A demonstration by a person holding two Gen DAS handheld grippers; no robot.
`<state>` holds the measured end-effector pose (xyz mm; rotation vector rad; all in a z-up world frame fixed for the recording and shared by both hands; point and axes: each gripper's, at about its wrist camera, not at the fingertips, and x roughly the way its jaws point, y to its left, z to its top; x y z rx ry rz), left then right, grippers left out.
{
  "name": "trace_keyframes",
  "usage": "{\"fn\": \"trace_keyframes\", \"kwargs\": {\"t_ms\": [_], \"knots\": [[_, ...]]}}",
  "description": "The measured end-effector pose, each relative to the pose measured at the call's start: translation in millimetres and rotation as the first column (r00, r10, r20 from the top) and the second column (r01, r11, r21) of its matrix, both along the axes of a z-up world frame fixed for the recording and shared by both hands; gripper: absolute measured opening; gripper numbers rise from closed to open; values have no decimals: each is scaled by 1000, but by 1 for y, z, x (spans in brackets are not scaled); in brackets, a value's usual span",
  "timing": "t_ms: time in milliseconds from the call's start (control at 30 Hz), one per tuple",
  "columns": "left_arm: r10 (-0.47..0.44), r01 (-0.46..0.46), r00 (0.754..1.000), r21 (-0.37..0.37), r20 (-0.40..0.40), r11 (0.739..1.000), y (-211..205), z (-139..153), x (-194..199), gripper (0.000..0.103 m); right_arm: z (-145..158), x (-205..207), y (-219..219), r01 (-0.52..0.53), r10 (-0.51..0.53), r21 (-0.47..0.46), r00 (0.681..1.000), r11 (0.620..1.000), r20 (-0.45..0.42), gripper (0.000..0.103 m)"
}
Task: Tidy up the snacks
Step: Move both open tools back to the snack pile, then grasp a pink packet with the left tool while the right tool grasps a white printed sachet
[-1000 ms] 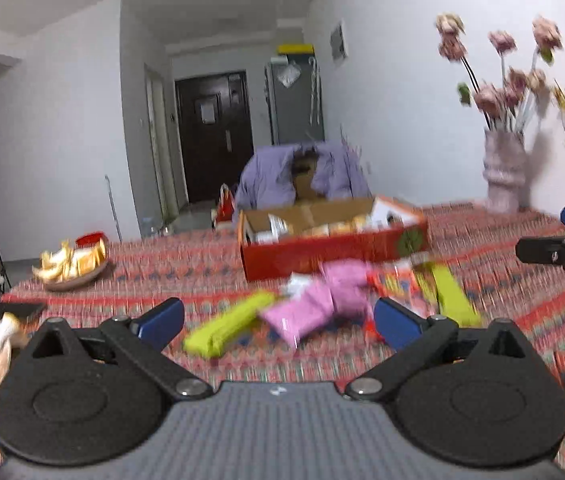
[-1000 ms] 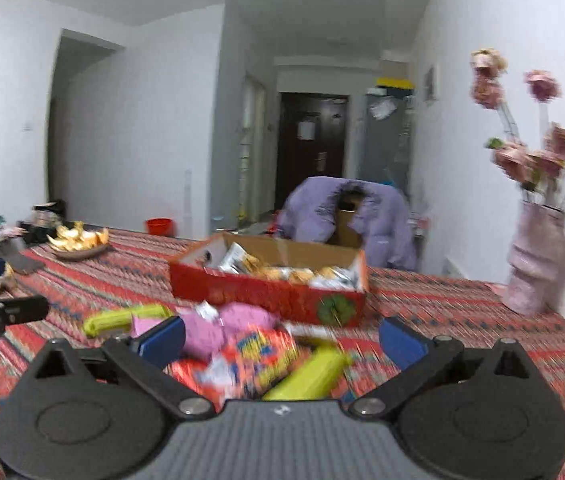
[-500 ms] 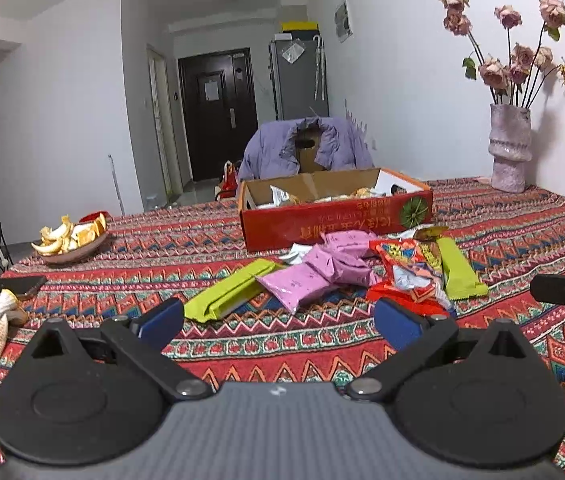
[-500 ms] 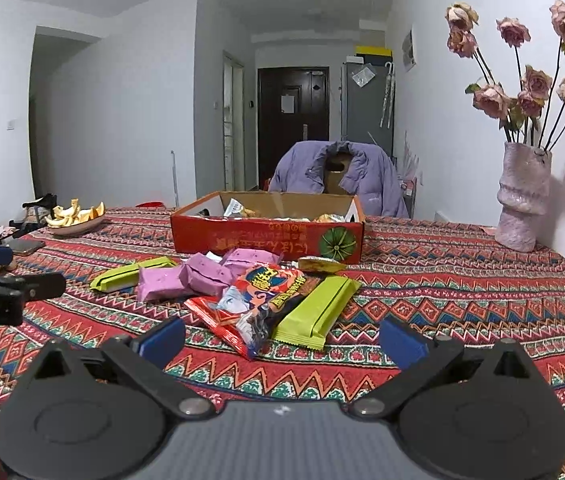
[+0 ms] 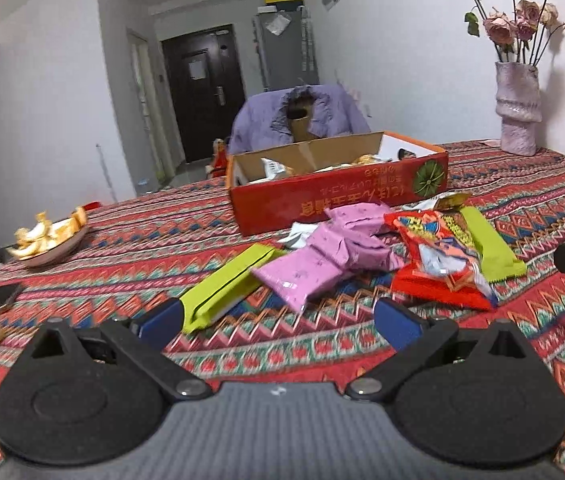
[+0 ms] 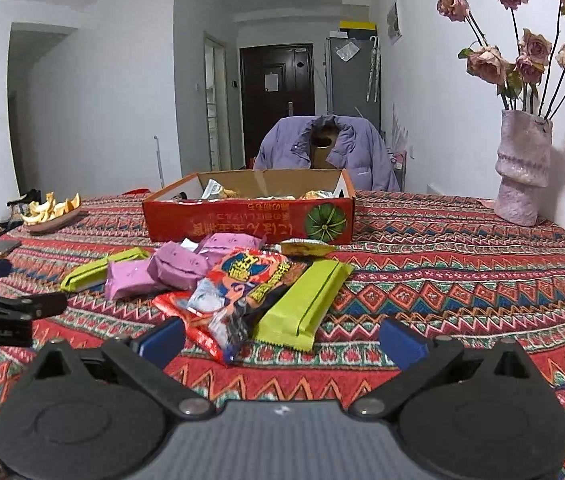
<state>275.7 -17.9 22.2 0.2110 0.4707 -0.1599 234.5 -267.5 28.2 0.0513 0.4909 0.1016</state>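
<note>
Both tongs are closing in low on the snack pile, left tongs and right tongs both gaping apart, empty. Snacks are lying mid-bench, just near of the red box; grabbing is likely starting next.

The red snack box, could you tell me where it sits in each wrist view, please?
Left wrist: red snack box sits centre, slightly right, behind the loose packets.
Right wrist: red snack box sits centre, slightly left.
Shared landmark: purple jacket directly behind it.
</note>
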Motion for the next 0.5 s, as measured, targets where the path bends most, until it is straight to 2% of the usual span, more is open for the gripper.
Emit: {"fn": "trace_keyframes", "kwargs": {"t_ms": [133, 267, 367, 433, 467, 500], "knots": [[-74, 76, 996, 24, -51, 997, 1, -6, 40, 103, 4, 27, -5, 23, -21, 49, 999, 999, -25, 103], [-199, 192, 974, -67, -107, 979, -4, -3, 78, 103, 6, 60, -9, 52, -52, 19, 999, 998, 2, 103], [-165, 154, 972, -80, -164, 985, -23, -7, 107, 103, 5, 95, -11, 49, -50, -36, 999, 998, -20, 103], [-134, 112, 965, -107, -224, 988, -35, -13, 126, 101, 4, 119, -16, 2, -3, -21, 999, 1000, -34, 103], [-133, 103, 962, -133, -240, 986, -38, -16, 131, 97, 3, 130, -18, -36, 36, -4, 999, 999, -35, 103], [-128, 88, 959, -160, -254, 983, -41, -19, 136, 85, 1, 143, -20, -63, 63, 5, 997, 998, -36, 102]]}}
